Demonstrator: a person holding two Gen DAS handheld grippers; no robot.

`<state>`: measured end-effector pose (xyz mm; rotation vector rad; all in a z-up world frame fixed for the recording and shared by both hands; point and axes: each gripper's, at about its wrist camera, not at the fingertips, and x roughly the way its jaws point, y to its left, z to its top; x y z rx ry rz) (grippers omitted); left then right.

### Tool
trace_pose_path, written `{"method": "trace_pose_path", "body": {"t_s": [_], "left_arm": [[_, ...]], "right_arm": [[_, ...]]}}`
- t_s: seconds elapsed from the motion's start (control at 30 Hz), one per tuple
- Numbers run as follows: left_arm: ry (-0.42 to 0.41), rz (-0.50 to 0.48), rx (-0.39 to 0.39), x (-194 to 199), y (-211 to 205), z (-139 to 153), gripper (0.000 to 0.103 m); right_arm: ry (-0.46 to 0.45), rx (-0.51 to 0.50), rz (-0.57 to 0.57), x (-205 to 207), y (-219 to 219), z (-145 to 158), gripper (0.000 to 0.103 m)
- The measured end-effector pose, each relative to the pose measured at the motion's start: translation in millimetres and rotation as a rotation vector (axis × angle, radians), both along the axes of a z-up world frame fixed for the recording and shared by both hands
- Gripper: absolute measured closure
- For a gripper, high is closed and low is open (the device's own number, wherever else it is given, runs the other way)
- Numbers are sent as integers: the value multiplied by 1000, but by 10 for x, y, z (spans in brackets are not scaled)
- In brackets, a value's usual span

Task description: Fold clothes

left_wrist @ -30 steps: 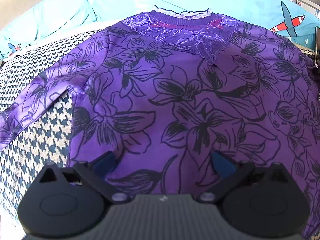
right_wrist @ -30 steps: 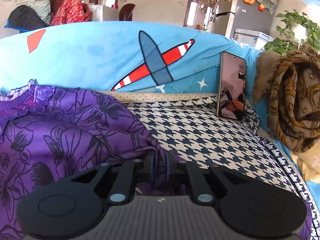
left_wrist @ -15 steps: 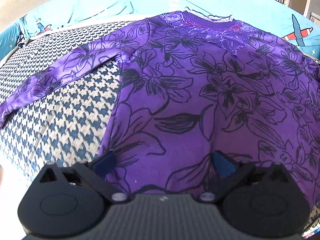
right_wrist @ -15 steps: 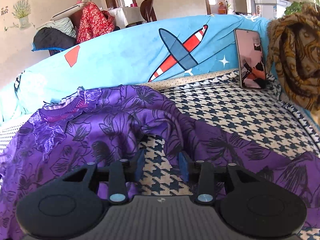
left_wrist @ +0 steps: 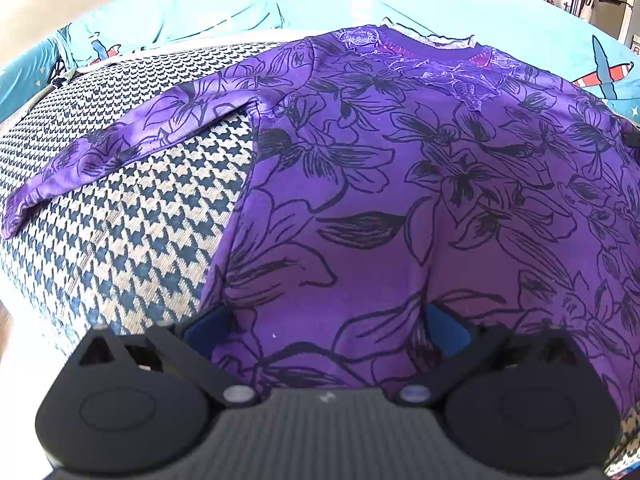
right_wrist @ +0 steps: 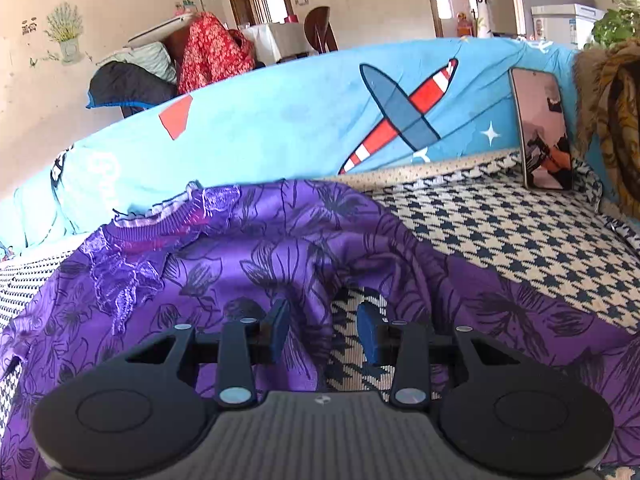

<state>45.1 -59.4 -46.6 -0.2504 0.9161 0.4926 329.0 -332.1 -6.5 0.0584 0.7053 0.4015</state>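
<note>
Purple floral sweater (left_wrist: 400, 184) lies front-up and spread across a houndstooth-covered couch seat (left_wrist: 132, 216), its lace-trimmed neckline (left_wrist: 424, 50) at the far edge against a turquoise backrest cover (right_wrist: 280, 120) printed with an airplane. In the left wrist view one sleeve (left_wrist: 120, 148) stretches out to the left over the checked fabric, well apart from the body of the garment. The left gripper (left_wrist: 324, 330) hovers at the near hem with its blue-padded jaws spread wide and fabric lying between them, the pads not pressing on it. In the right wrist view the right gripper (right_wrist: 322, 330) has just parted its jaws; they now stand a modest gap apart over a patch of bare houndstooth, with a rumpled fold of the sweater's other sleeve (right_wrist: 520, 312) arching just beyond the fingertips, not clamped. A phone (right_wrist: 542, 136) leans upright against the backrest at the far right, beside a brown patterned cloth (right_wrist: 612, 120).
</note>
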Motion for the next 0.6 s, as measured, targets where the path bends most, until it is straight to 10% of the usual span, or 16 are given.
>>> {"method": "trace_pose_path", "body": {"t_s": [0.2,0.3,0.6], "left_arm": [[-7,-14,-1,-11,16,-7,0],[-9,-21,-2,-9,27,-6,0],[-10,-36,12,-54,45,-1,0]], "right_arm": [[54,25,-19,197,100,-178,67],[67,17,-31,245,142,-260,90],[-65,-113,-127,273,157,-231,96]]}}
